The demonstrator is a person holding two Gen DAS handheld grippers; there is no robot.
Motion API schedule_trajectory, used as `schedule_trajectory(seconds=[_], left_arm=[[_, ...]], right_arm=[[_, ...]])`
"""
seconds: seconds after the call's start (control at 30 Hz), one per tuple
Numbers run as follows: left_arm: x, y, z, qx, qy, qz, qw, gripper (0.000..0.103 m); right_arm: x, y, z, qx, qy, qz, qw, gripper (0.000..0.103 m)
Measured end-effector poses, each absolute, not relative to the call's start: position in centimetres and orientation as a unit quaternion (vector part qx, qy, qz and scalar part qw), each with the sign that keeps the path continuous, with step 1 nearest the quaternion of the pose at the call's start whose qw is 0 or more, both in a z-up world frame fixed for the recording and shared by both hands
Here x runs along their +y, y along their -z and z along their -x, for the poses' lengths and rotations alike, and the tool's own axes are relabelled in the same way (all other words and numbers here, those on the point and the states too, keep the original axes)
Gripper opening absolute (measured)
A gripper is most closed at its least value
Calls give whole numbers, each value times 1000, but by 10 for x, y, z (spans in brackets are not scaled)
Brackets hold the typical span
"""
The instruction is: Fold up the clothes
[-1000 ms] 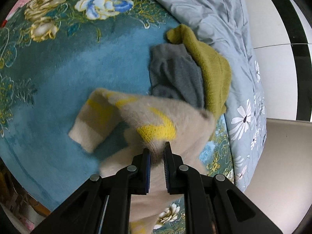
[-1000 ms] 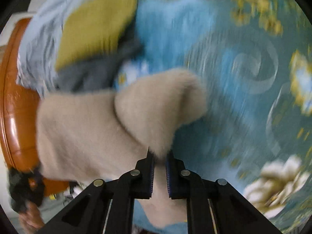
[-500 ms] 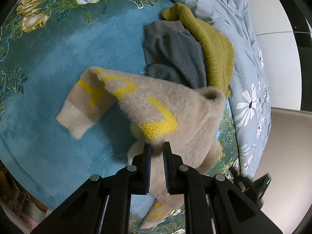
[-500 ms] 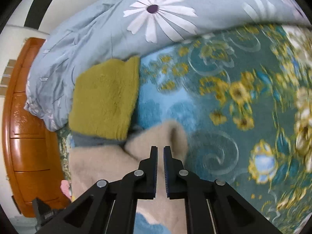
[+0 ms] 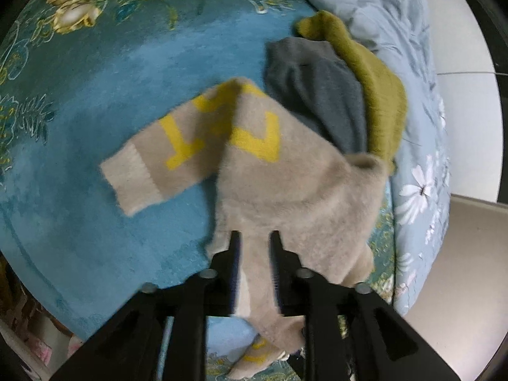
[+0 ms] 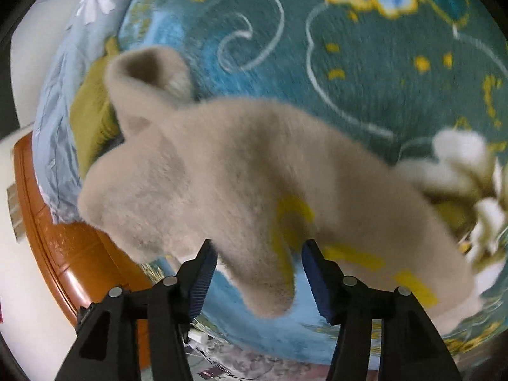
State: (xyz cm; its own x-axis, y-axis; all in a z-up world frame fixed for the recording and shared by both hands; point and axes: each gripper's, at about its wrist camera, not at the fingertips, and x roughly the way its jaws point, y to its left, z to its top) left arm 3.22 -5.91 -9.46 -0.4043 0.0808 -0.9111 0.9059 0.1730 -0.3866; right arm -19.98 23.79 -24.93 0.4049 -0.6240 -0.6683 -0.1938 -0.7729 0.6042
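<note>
A fluffy beige sweater with yellow markings (image 5: 285, 184) lies on the teal flowered blanket (image 5: 95, 79), one sleeve stretched out to the left. My left gripper (image 5: 254, 238) is just above its lower edge, jaws a little apart with the cloth between them. In the right wrist view the same sweater (image 6: 222, 174) fills the middle. My right gripper (image 6: 258, 250) is open, its blue-padded fingers either side of the sweater's near edge, not gripping it.
A folded grey garment (image 5: 317, 95) and a mustard one (image 5: 374, 89) are stacked right of the sweater. A light blue daisy quilt (image 5: 412, 174) lies along the right. A brown wooden bed frame (image 6: 63, 254) borders the blanket at lower left.
The right gripper has opened and let go of the sweater. The left gripper's jaws have parted a little. The sweater has dropped flatter onto the blanket.
</note>
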Motion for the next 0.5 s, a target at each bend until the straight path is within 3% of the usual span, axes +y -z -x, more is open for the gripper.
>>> schedule_trajectory(seconds=[0.03,0.13,0.2,0.27,0.5], left_arm=[[-60,100,-32,654,519,-379,398,42],[-64,115,-31,648,515,-387,406,47],[-69,124,-29,645,515,-385,412,52],[-75,130,-25,639,524,-381,415,56],[-91,160,6,582,554,-438,402,60]], right_arm=[[235,251,197,-250,481,-811,220,59],[228,252,193,-240,487,-813,211,58],[228,248,195,-244,496,-808,203,30],[227,242,198,-247,501,-804,204,22],[229,193,222,-259,525,-766,267,20]])
